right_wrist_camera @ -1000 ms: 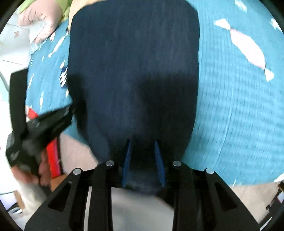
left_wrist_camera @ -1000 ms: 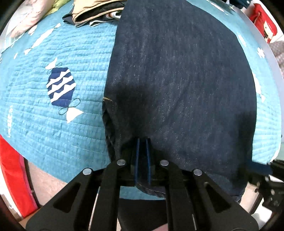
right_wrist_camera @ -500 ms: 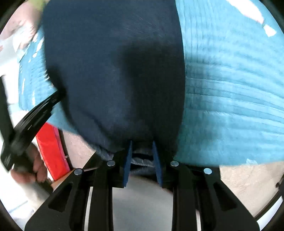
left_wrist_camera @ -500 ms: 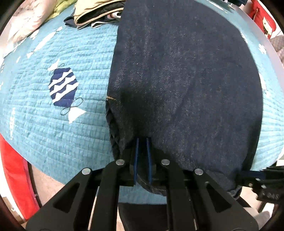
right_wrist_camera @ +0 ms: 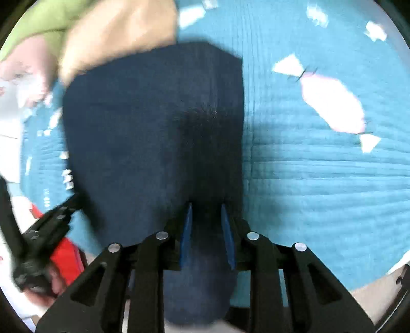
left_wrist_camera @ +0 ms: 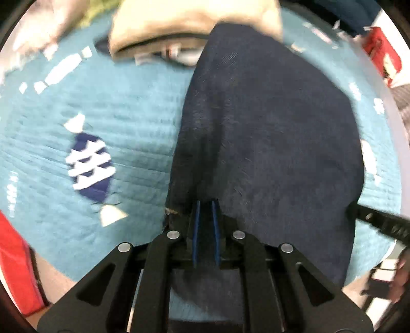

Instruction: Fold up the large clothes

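Garment: we see dark denim jeans [left_wrist_camera: 269, 143] spread over a teal quilted bed cover [left_wrist_camera: 133, 123], running from the bottom centre of the left wrist view up to the top centre.
Left claw: the left claw [left_wrist_camera: 205, 205] sits at bottom centre, its 2 blue pads almost together and pinching the near hem of the jeans.
Right claw: in the right wrist view the right claw [right_wrist_camera: 205, 207] is at bottom centre with denim bunched between its blue pads; its jaws are opening slightly, yet the pads still press on the cloth.
Far end: the top edge of the jeans [right_wrist_camera: 153, 102] lies against a beige folded garment [left_wrist_camera: 194, 23] at the upper centre (both views are blurred).
Quilt pattern: a navy and white striped patch [left_wrist_camera: 88, 167] sits at centre left; a pale pink patch [right_wrist_camera: 333, 105] at upper right.
Edges: a red object [left_wrist_camera: 15, 261] shows at lower left, off the bed.
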`<state>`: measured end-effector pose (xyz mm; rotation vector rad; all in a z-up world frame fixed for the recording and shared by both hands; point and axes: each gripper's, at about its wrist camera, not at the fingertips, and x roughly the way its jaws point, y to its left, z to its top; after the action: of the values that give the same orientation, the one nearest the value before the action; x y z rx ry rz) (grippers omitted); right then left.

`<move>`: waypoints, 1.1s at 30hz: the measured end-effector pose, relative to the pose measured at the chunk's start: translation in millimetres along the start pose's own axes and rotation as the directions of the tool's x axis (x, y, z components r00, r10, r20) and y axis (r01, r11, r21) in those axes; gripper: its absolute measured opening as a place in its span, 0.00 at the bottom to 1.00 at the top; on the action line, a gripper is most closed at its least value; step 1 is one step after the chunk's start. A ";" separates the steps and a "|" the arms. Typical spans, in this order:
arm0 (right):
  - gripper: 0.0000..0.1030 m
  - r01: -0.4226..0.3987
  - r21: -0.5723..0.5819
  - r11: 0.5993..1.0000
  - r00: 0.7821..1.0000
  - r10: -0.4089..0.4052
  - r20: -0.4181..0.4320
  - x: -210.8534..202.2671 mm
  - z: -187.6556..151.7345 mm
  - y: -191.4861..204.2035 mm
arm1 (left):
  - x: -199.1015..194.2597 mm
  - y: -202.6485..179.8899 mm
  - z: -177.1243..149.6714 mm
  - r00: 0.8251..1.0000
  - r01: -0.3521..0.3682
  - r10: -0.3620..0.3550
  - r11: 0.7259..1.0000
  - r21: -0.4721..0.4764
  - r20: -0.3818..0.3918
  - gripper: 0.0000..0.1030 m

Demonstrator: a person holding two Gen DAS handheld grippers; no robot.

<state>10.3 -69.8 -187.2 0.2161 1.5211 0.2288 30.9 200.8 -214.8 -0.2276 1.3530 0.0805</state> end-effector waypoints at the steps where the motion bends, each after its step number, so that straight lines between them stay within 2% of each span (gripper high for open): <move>1: 0.23 0.009 -0.021 1.000 1.000 -0.009 0.005 -4.3 -1.5 5.5 | 9.7 3.9 2.4 1.000 0.016 -0.016 1.000 -0.017 -0.010 0.09; 3: 0.23 -0.003 -0.016 1.000 1.000 0.003 0.007 -18.6 -3.7 8.1 | 1.5 4.0 5.6 1.000 0.012 -0.012 1.000 -0.019 -0.020 0.09; 4: 0.22 -0.039 0.005 0.999 0.999 0.039 0.007 -27.5 -3.1 7.0 | -5.7 3.6 6.9 1.000 0.010 -0.010 1.000 -0.020 -0.026 0.10; 6: 0.21 -0.111 -0.006 0.994 0.993 0.111 0.045 -49.1 3.9 8.5 | -25.8 4.0 14.4 0.999 0.054 -0.054 0.998 -0.030 -0.006 0.10; 7: 0.21 -0.107 -0.016 0.994 0.992 0.107 0.072 -56.4 8.5 11.2 | -37.2 1.6 20.8 0.996 0.083 -0.083 0.996 -0.017 0.025 0.10; 8: 0.21 -0.089 -0.026 0.996 0.990 0.092 0.111 -61.2 18.9 12.9 | -42.5 -0.2 26.5 0.995 0.089 -0.089 0.996 -0.006 0.043 0.10; 9: 0.21 -0.082 -0.025 0.996 0.990 0.085 0.115 -57.6 29.9 9.8 | -43.4 -2.9 37.7 0.995 0.079 -0.079 0.997 0.007 0.064 0.10; 10: 0.21 -0.070 -0.001 0.998 0.995 0.070 0.069 -36.2 45.3 6.5 | -35.7 -3.9 48.0 0.996 0.054 -0.055 0.999 0.004 0.066 0.10; 11: 0.19 -0.069 0.012 0.998 0.997 0.068 0.031 -19.4 48.4 3.7 | -16.7 -3.1 58.6 0.999 0.018 -0.018 1.000 -0.017 0.033 0.10; 12: 0.19 -0.062 0.010 0.998 0.998 0.062 -0.019 4.5 57.8 3.1 | 3.3 -1.1 63.0 1.000 0.026 -0.026 0.999 -0.029 -0.014 0.09; 14: 0.18 -0.064 0.014 0.998 0.997 0.065 -0.048 -0.5 63.9 -0.5 | 34.4 5.4 72.2 0.996 0.046 -0.051 0.997 -0.062 -0.079 0.09; 16: 0.20 -0.056 0.003 0.998 0.997 0.057 -0.043 -18.4 64.5 2.1 | 19.6 3.2 75.9 0.997 0.026 -0.028 0.999 -0.037 -0.076 0.10; 17: 0.20 -0.065 0.000 0.998 0.997 0.065 -0.030 -26.7 65.5 2.7 | 10.9 2.4 77.3 0.998 0.014 -0.016 0.999 -0.029 -0.067 0.10; 20: 0.20 -0.087 -0.007 0.996 0.995 0.087 0.045 -56.0 82.7 4.5 | -26.2 -1.2 96.8 0.999 0.036 -0.036 0.999 -0.011 0.036 0.10; 21: 0.20 -0.059 0.001 0.998 0.995 0.059 0.076 -58.9 94.6 3.4 | -30.4 -3.5 101.1 0.998 0.040 -0.040 0.999 -0.004 0.055 0.10; 22: 0.20 -0.016 0.010 1.000 0.997 0.015 0.073 -54.1 102.1 -2.5 | -27.0 -3.8 110.0 0.997 0.042 -0.043 0.999 0.005 0.063 0.10; 23: 0.20 0.030 0.016 0.999 0.999 -0.030 0.041 -38.3 112.0 -11.3 | -10.7 -5.4 121.3 0.999 0.019 -0.019 1.000 0.003 0.044 0.10; 25: 0.23 0.038 0.027 0.999 0.999 -0.038 -0.023 -3.5 126.3 -25.2 | 35.3 -7.4 132.7 0.998 -0.054 0.054 0.999 -0.004 -0.032 0.10; 27: 0.23 0.030 0.056 0.998 0.999 -0.028 -0.041 -12.1 131.9 -22.4 | 59.7 -11.6 137.5 0.988 -0.147 0.148 0.989 0.034 -0.043 0.11; 29: 0.24 0.048 0.036 0.998 0.998 -0.047 -0.029 -30.2 131.1 -16.1 | 39.5 -20.2 139.2 0.983 -0.177 0.179 0.982 0.061 -0.034 0.05; 33: 0.24 -0.031 -0.008 0.999 0.999 0.031 0.033 -67.0 123.8 -3.1 | -8.8 -24.4 143.7 0.993 -0.104 0.099 0.992 0.076 0.067 0.06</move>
<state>131.6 -91.3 -118.9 0.2367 1.4850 0.2549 171.3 207.6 -175.0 -0.0889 1.3021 0.1184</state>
